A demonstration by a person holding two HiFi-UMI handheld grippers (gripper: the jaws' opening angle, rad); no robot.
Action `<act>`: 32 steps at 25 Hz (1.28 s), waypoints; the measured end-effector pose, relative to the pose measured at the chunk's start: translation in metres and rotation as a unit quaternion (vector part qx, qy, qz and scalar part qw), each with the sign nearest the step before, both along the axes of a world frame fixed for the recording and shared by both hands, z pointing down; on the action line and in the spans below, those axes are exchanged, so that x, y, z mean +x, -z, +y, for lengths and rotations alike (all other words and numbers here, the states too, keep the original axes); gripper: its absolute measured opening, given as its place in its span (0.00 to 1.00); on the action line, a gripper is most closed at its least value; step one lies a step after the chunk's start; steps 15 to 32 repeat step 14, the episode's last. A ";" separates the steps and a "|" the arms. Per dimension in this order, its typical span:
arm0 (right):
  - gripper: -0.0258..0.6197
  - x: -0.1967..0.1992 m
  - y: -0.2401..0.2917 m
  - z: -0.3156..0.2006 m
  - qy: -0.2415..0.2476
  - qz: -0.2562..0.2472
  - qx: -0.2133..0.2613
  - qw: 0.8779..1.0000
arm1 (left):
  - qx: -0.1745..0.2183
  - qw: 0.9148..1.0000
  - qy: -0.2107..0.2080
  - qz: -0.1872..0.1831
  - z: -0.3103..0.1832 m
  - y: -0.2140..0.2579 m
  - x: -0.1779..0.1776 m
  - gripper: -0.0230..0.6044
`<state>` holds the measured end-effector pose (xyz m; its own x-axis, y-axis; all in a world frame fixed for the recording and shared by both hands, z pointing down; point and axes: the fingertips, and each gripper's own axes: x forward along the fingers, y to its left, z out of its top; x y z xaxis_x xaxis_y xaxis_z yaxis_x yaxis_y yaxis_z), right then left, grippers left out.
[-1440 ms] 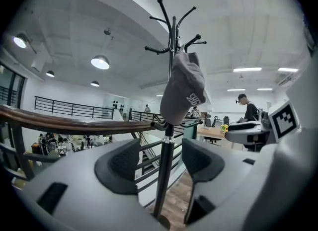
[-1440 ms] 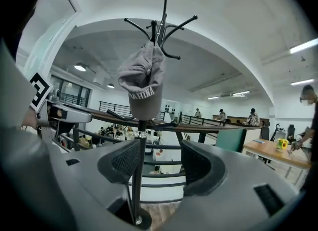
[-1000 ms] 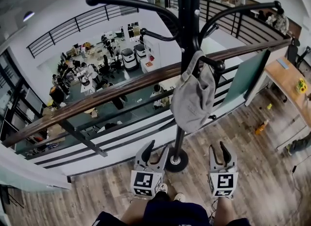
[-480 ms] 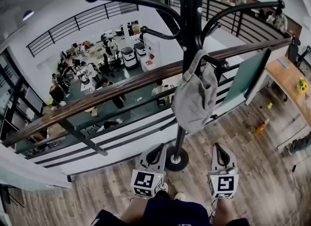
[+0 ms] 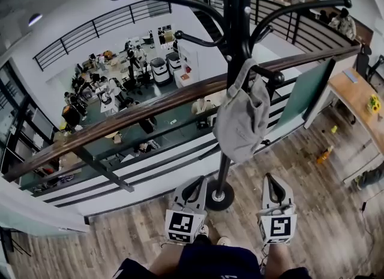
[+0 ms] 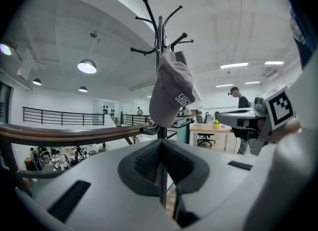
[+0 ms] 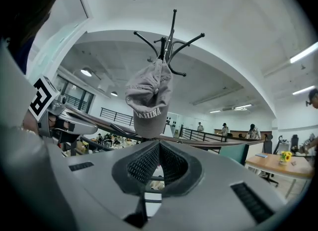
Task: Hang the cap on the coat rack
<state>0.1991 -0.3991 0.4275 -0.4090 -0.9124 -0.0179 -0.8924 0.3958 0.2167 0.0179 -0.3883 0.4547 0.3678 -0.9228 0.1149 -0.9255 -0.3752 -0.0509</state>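
A grey cap [image 5: 242, 119] hangs by its back strap from a short hook of the black coat rack [image 5: 235, 26]. The cap [image 6: 171, 92] shows in the left gripper view, and the cap [image 7: 149, 103] in the right gripper view, with white lettering on it. Both grippers sit low, near the rack's round base [image 5: 217, 198], well below the cap. My left gripper [image 5: 197, 183] is shut and holds nothing. My right gripper [image 5: 271, 179] is also shut and empty, to the right of the pole.
A wooden handrail [image 5: 144, 113] with glass and black bars runs behind the rack, above a lower floor with people and desks. A wooden table [image 5: 360, 101] stands at the right. The floor [image 5: 324, 212] is wood planks. The person's knees are at the bottom edge.
Both grippers' jaws have closed from open to shut, with nothing between them. The right gripper has risen slightly. The cap stays hanging on its hook.
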 end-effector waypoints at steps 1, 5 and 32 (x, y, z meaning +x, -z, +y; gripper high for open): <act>0.05 0.000 0.001 0.000 -0.002 0.000 0.003 1.000 | 0.001 1.000 0.000 -0.001 0.000 0.000 0.000 0.04; 0.05 0.001 0.004 0.000 -0.006 0.016 0.009 1.000 | 0.006 1.000 0.002 -0.006 -0.001 0.001 0.001 0.04; 0.05 0.002 0.003 -0.002 -0.016 0.008 0.005 1.000 | -0.002 1.000 0.008 0.015 -0.004 -0.002 -0.004 0.04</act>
